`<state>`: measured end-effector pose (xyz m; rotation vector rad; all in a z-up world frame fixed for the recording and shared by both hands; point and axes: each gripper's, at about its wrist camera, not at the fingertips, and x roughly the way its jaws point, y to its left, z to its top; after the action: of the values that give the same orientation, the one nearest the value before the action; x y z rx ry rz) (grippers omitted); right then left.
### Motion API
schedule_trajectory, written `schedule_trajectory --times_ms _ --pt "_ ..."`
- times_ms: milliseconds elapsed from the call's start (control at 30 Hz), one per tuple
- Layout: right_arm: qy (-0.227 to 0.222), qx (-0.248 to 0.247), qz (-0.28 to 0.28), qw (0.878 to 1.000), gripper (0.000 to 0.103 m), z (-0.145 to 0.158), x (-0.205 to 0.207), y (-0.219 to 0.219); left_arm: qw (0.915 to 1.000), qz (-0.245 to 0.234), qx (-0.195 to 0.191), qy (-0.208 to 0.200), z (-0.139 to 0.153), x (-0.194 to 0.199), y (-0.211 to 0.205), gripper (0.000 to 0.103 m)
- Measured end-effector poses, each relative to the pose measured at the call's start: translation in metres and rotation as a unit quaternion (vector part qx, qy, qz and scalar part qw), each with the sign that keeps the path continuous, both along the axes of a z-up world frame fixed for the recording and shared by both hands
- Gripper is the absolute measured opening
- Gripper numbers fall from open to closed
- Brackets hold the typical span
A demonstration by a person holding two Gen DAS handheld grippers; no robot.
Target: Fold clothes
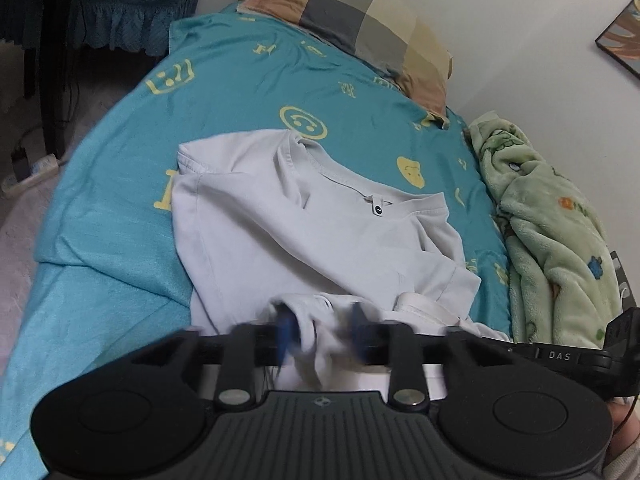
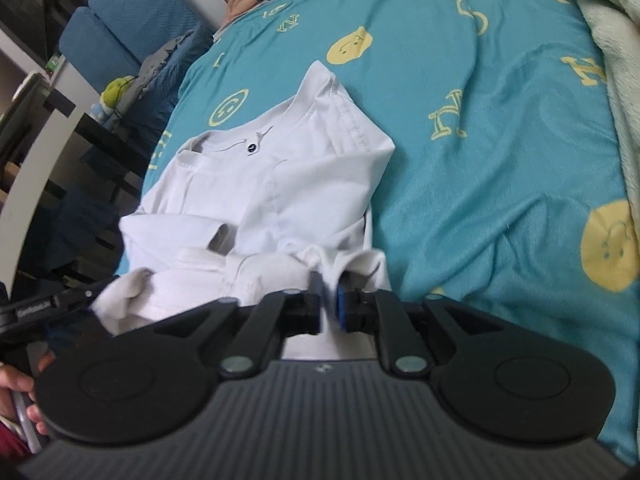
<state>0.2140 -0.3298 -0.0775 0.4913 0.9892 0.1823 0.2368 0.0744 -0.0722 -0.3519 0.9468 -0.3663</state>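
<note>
A white T-shirt (image 1: 300, 220) (image 2: 280, 184) lies on the teal bed sheet (image 1: 240, 80) with its collar away from me and its sleeves folded inward. My left gripper (image 1: 322, 328) has its blurred blue fingertips on either side of a bunch of the near hem, which is lifted off the bed. In the right wrist view, my right gripper (image 2: 328, 300) is shut tight on the hem's other end. Each gripper shows at the edge of the other's view: the right gripper (image 1: 580, 356) and the left gripper (image 2: 52, 304), with a hand behind each.
A checked pillow (image 1: 360, 28) lies at the head of the bed. A green fleece blanket (image 1: 552, 240) (image 2: 612, 20) is heaped along the wall side. A blue chair (image 2: 132, 16) and a white desk edge (image 2: 40, 160) stand beyond the bed's open side.
</note>
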Motion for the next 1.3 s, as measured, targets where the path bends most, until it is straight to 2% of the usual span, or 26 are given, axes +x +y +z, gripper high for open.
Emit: schedule_trajectory --times_ms 33,100,167,300,433,533,600,700,767,933,1067,1133,1167,1233,1300 --pt "-0.005 0.001 -0.001 1.000 0.048 0.006 -0.007 0.001 0.9999 0.002 0.011 -0.008 0.008 -0.008 -0.001 0.059" --pt "-0.016 0.003 -0.002 1.000 0.066 0.019 -0.020 0.002 0.9999 0.002 0.008 -0.007 0.021 -0.030 0.001 0.059" --pt "-0.026 0.011 -0.005 1.000 0.065 0.033 -0.039 0.002 0.9999 0.013 -0.007 0.004 0.026 -0.053 0.007 0.060" --pt "-0.028 0.053 -0.047 0.997 0.065 0.048 -0.085 0.002 0.9972 0.043 -0.048 0.037 0.024 -0.105 0.021 0.068" --pt "0.003 0.141 -0.101 0.985 0.066 0.033 -0.135 0.001 0.9872 0.063 -0.118 0.087 0.004 -0.148 0.032 0.069" --pt "0.037 0.193 -0.141 0.970 0.066 0.014 -0.160 0.000 0.9795 0.069 -0.147 0.119 -0.011 -0.166 0.033 0.069" --pt "0.058 0.214 -0.165 0.961 0.066 0.003 -0.169 0.001 0.9749 0.075 -0.163 0.132 -0.020 -0.173 0.032 0.070" --pt "0.089 0.245 -0.202 0.944 0.066 -0.015 -0.183 0.002 0.9634 0.084 -0.191 0.169 -0.038 -0.173 0.032 0.070" --pt "0.110 0.264 -0.224 0.932 0.066 -0.027 -0.191 0.002 0.9599 0.088 -0.192 0.184 -0.047 -0.171 0.031 0.070" --pt "0.135 0.255 -0.242 0.926 0.065 -0.046 -0.181 0.003 0.9464 0.108 -0.217 0.214 -0.068 -0.163 0.031 0.070" --pt "0.142 0.272 -0.252 0.918 0.066 -0.062 -0.167 -0.001 0.9381 0.125 -0.235 0.221 -0.080 -0.154 0.030 0.069" --pt "0.136 0.277 -0.257 0.916 0.063 -0.063 -0.164 -0.003 0.9359 0.131 -0.242 0.219 -0.082 -0.153 0.030 0.067" --pt "0.128 0.272 -0.256 0.919 0.057 -0.061 -0.163 -0.004 0.9353 0.136 -0.245 0.217 -0.083 -0.154 0.030 0.066" --pt "0.109 0.269 -0.253 0.923 0.021 -0.056 -0.164 -0.006 0.9351 0.149 -0.242 0.212 -0.083 -0.156 0.033 0.051" --pt "0.092 0.270 -0.248 0.926 0.016 -0.049 -0.165 -0.007 0.9353 0.158 -0.237 0.210 -0.082 -0.156 0.035 0.040"
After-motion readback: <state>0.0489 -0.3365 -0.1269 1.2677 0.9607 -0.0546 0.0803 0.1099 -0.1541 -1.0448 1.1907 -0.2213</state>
